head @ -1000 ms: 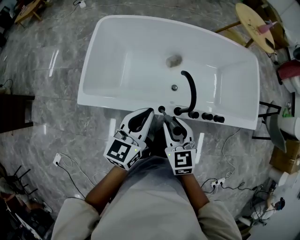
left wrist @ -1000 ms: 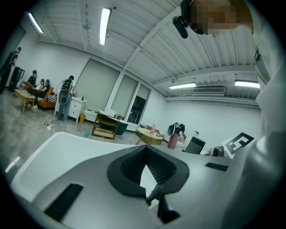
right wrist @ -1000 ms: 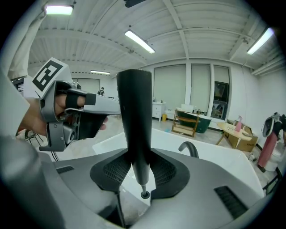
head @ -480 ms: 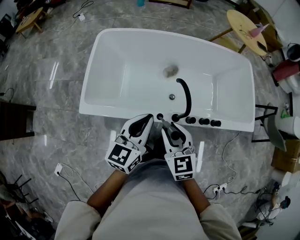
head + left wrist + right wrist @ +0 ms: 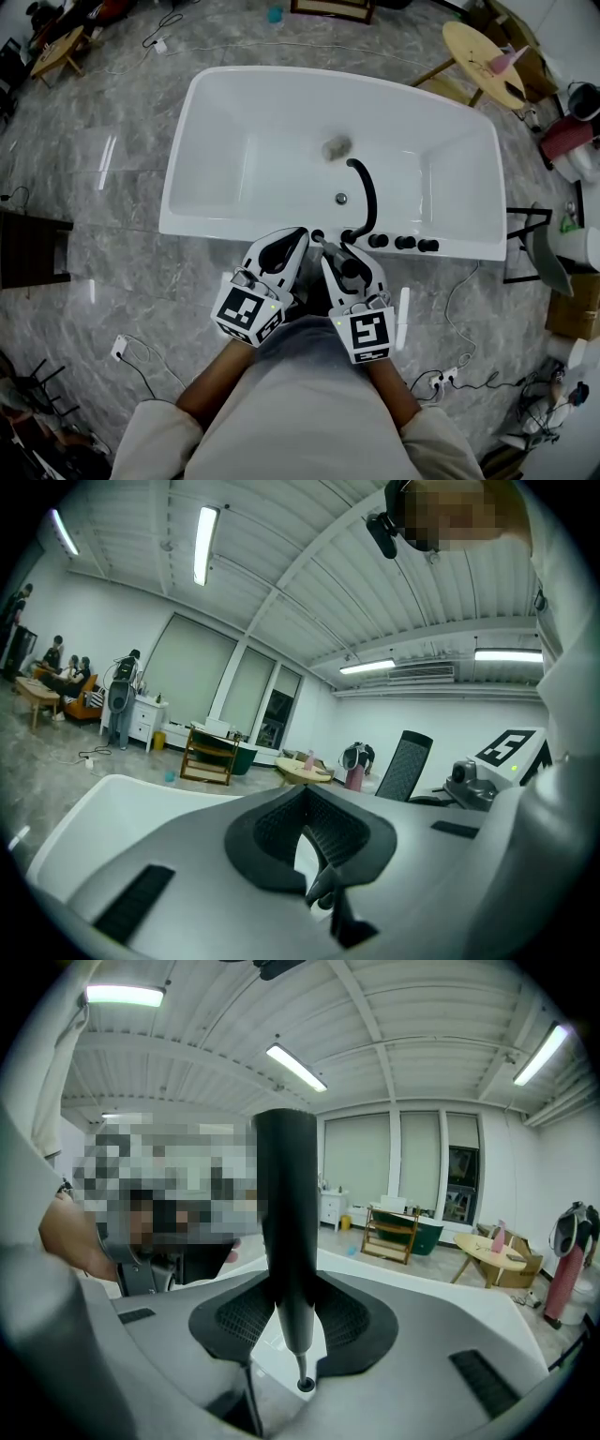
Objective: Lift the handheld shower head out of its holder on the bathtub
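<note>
We see a shiny gray stone floor (image 5: 112, 187), and a white plug box (image 5: 120, 349) lies on it. A round wooden table (image 5: 487, 52) stands off to one side. The walls (image 5: 450, 728) are white. Big windows (image 5: 187, 682) fill one wall. Long lights (image 5: 203, 544) glow on the white ceiling. Near the windows stand a wooden rack (image 5: 208, 754) and white drawers (image 5: 145, 719).

1. The left claw (image 5: 305, 791) has its dark ribbed pads (image 5: 270, 834) meeting at the far tips; the hollow between them holds nothing;
2. Beyond stand a wooden rack (image 5: 210, 754); a round desk (image 5: 302, 773); a black chair (image 5: 403, 766).
</note>
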The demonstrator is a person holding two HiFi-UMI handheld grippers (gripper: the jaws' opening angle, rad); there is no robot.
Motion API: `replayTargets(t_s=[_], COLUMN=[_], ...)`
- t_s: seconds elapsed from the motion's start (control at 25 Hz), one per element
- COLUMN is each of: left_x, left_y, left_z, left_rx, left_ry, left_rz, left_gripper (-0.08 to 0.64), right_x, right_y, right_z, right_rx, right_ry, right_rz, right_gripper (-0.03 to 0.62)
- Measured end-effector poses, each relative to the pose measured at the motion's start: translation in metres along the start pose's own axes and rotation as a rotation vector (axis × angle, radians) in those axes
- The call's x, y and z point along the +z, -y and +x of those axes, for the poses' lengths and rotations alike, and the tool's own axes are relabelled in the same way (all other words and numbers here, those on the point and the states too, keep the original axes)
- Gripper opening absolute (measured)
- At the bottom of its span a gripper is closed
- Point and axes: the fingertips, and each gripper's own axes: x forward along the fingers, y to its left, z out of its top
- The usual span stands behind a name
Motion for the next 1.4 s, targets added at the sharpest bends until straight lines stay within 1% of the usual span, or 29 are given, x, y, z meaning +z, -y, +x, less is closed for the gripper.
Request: replayTargets(t_s=[0.12, 0.36, 0.52, 0.76, 1.0, 1.2, 1.4], left_x=[0.005, 0.022, 0.03, 0.037, 0.037, 0.037, 0.041], left_y=[-0.001, -0.005, -0.005, -0.003, -0.004, -0.005, -0.004], left_z=[0.0, -0.005, -0.005, -0.006, -0.007, -0.008, -0.007], left_rx=[0.005, 0.021, 0.019, 0.023, 0.032, 0.036, 0.021], left_ry=[0.004, 0.04, 0.048, 0.071, 0.075, 0.075, 0.08], left_rz=[0.013, 0.038, 0.048, 0.041, 0.033, 0.027, 0.032], left_gripper=[0.006, 0.006, 0.006, 0.006, 0.006, 0.006, 0.006], right_x=[0.008, 0.027, 0.039, 0.058, 0.072, 0.077, 0.08], right_y=[0.001, 0.005, 0.007, 0.012, 0.017, 0.016, 0.017], right_z=[-0.003, -0.006, -0.007, -0.01, -0.015, -0.016, -0.016], right_rx=[-0.003, -0.006, -0.007, -0.015, -0.02, -0.02, -0.024], right_ry=[0.017, 0.057, 0.078, 0.139, 0.188, 0.199, 0.206], right_rz=[0.004, 0.019, 0.031, 0.027, 0.047, 0.05, 0.05], right_gripper=[0.145, 0.145, 0.145, 0.146, 0.146, 0.146, 0.146])
